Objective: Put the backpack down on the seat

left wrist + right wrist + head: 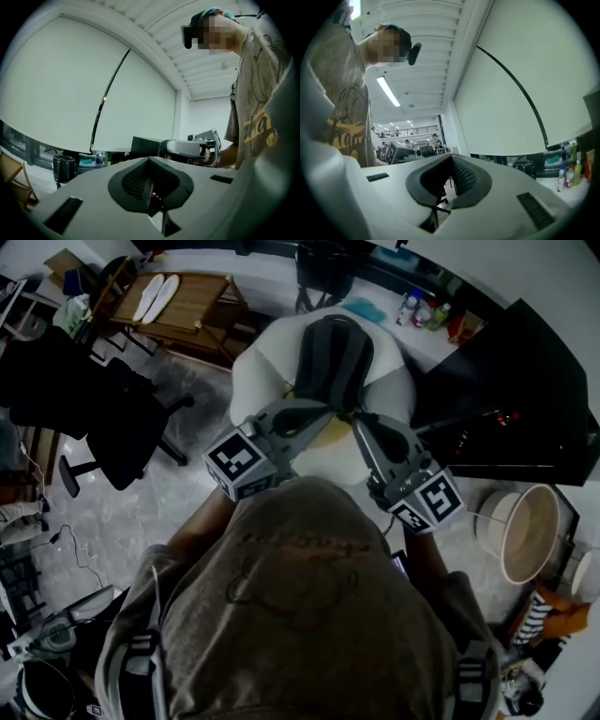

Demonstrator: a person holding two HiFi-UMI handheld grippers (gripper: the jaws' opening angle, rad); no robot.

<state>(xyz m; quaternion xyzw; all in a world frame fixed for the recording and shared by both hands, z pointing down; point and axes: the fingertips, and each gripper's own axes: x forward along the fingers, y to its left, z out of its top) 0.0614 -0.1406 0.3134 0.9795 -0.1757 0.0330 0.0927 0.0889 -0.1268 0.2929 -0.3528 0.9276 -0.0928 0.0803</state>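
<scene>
**Item: backpack** (333,357). Dark, with a padded back panel and shoulder straps facing up. It lies lengthwise on the seat (258,381), a white, rounded, cushion-like piece, directly ahead of both tools, with its near end just beyond their tips. Going by its position, it is already down on the seat.

**Left tool** (317,413). Jaws closed pad against pad. Its own view shows no strap or fabric between them, only a small red speck low in the seam that cannot be identified. It is aimed at the near end of the backpack.

**Right tool** (362,426). Jaws also closed on nothing. It sits just beside the left tool, and the two converge toward the same end of the backpack.

**Handling, estimated.**
- The body is soft fabric and is likely to sag and fold when lifted.
- Weight depends on the contents, which are not visible.
- The textile surface is not slippery and the item is not fragile.
- A flat panel offers narrow jaws poor purchase.

**Recommended hold.** Grip a shoulder strap or the top carry loop, one tool on each side. The loop cannot be made out here.

**Nearby.** A black office chair (117,418) stands well to the left of the left tool. A low wooden table (202,306) lies beyond it.
</scene>
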